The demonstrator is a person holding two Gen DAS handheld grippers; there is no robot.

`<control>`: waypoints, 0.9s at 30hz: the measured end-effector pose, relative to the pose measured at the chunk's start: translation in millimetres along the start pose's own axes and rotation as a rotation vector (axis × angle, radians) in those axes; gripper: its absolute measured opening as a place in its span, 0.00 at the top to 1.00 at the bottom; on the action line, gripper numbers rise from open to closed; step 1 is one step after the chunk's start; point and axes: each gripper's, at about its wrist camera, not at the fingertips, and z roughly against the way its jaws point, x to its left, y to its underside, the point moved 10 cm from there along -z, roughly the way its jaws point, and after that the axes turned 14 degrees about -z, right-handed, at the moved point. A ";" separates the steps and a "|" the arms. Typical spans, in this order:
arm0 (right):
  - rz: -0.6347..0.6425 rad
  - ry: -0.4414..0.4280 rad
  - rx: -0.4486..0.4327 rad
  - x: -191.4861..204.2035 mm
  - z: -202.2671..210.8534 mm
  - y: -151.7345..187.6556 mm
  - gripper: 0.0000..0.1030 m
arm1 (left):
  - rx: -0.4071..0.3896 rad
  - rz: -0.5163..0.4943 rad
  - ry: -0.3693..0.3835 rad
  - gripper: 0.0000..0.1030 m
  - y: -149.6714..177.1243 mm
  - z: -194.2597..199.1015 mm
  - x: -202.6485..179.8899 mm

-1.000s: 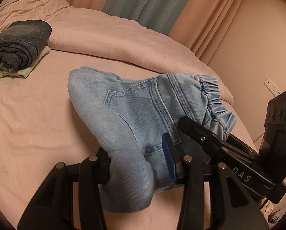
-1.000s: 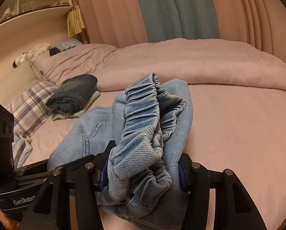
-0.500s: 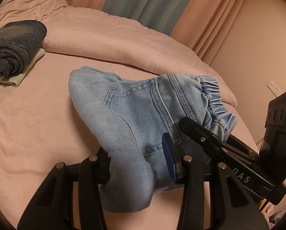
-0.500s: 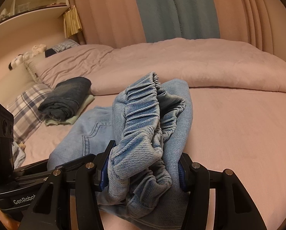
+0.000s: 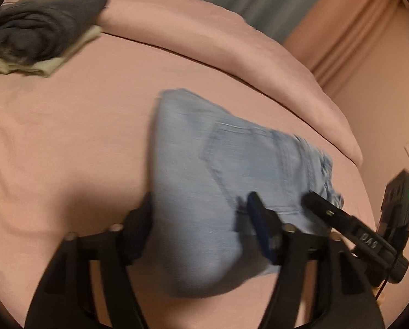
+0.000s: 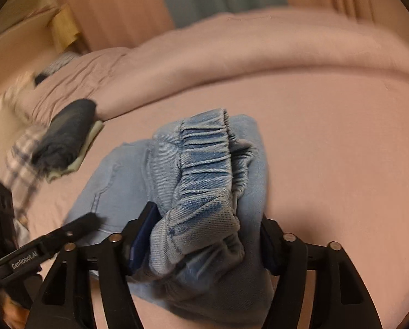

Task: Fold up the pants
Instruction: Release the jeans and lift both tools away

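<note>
Both grippers clamped on the folded pants (image 5: 204, 170)
Left gripper (image 5: 199, 219) pinches the fold — right gripper (image 6: 204, 233) grips the bunched waistband (image 6: 204, 159) over the bed (image 6: 327, 142).

The left gripper (image 5: 199, 219) and the right gripper (image 6: 207, 235) sit side by side, each with its two black fingers clamped on a thick bunch of denim (blue pads pressed against the cloth).
</note>
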 end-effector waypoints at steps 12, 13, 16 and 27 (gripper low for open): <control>-0.107 -0.075 -0.056 -25.5 68.9 0.9 0.26 | 0.034 -0.044 -0.177 0.01 19.5 75.9 3.5; -0.080 -0.070 -0.037 -21.3 71.2 7.5 0.26 | 0.052 -0.055 -0.188 0.01 24.5 79.4 -0.1; 0.064 0.049 -0.040 -10.6 89.1 33.8 0.26 | 0.093 -0.088 -0.216 0.01 35.4 90.2 -14.7; 0.214 0.088 -0.105 22.2 181.1 55.0 0.15 | 0.050 -0.147 -0.250 0.01 41.8 162.4 -69.2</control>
